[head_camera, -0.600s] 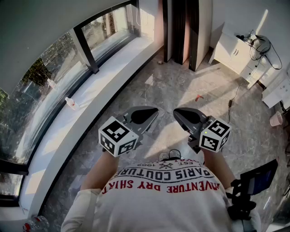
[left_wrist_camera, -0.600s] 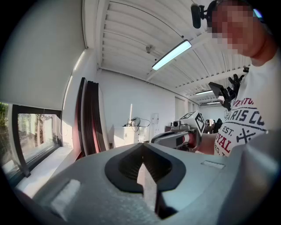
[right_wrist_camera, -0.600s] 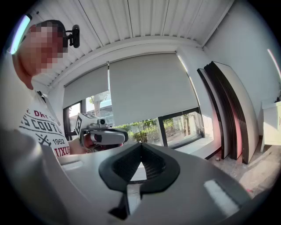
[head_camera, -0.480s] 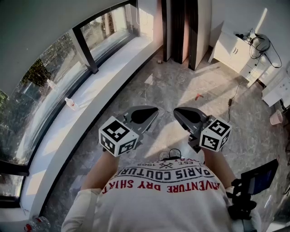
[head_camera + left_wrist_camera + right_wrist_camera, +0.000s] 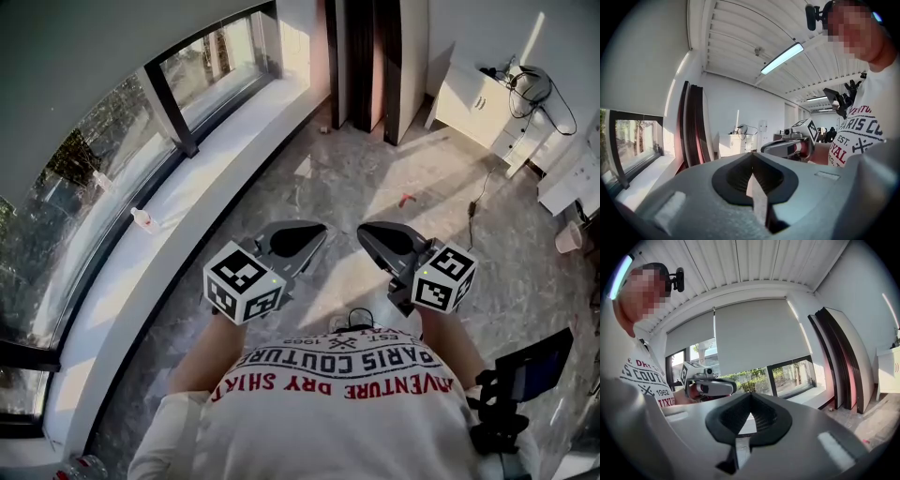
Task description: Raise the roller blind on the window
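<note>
The grey roller blind (image 5: pixel 757 333) hangs low over the window (image 5: pixel 790 376), with a strip of glass showing under it. In the head view the blind (image 5: pixel 75 56) fills the top left, above the curved window (image 5: pixel 84 178). My left gripper (image 5: pixel 319 231) and right gripper (image 5: pixel 364 231) are held side by side in front of my chest, over the floor and well away from the window. Both are shut with nothing between the jaws, as the left gripper view (image 5: pixel 751 158) and the right gripper view (image 5: pixel 750 398) show. No pull cord is in view.
A white windowsill (image 5: pixel 202 173) runs under the glass, with a small bottle (image 5: pixel 142 220) on it. Dark panels (image 5: pixel 361 56) lean on the far wall. At the right are a white cabinet (image 5: pixel 473 98), a floor cable (image 5: pixel 483 197), a small red object (image 5: pixel 405 200) and a pink cup (image 5: pixel 567 239).
The room has slid slightly in the head view, as from a small head movement. Both grippers stay where they were, still shut.
</note>
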Available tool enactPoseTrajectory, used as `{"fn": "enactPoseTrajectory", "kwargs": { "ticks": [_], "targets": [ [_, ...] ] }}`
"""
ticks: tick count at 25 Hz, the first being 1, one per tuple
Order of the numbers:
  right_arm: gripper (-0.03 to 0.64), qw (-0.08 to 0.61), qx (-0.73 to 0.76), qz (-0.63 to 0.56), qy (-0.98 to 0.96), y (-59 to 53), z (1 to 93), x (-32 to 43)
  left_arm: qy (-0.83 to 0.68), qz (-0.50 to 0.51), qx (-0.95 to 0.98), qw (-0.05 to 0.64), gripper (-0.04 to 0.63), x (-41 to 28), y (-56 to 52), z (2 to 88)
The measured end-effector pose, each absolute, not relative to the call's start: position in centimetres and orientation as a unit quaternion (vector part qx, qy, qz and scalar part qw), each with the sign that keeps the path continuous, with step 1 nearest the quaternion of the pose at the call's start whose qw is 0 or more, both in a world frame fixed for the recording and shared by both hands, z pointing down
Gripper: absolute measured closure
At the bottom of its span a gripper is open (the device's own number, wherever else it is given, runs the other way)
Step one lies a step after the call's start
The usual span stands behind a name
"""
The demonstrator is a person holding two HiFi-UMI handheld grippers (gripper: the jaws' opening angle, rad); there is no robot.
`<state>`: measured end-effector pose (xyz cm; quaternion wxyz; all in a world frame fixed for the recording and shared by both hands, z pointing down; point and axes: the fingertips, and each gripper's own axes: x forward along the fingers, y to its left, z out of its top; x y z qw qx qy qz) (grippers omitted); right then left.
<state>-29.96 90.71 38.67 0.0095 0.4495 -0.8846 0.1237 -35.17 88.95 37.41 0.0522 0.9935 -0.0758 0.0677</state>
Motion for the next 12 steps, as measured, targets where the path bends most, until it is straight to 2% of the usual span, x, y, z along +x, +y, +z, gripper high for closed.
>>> {"fn": "enactPoseTrajectory", "kwargs": {
  "ticks": [12],
  "targets": [
    [0.615,-0.003,0.458,0.134,-0.879,91.25,39.24,-30.29,-0.071,0.056,0.994,0.067,0.594,-35.73,89.14,38.10]
  ]
}}
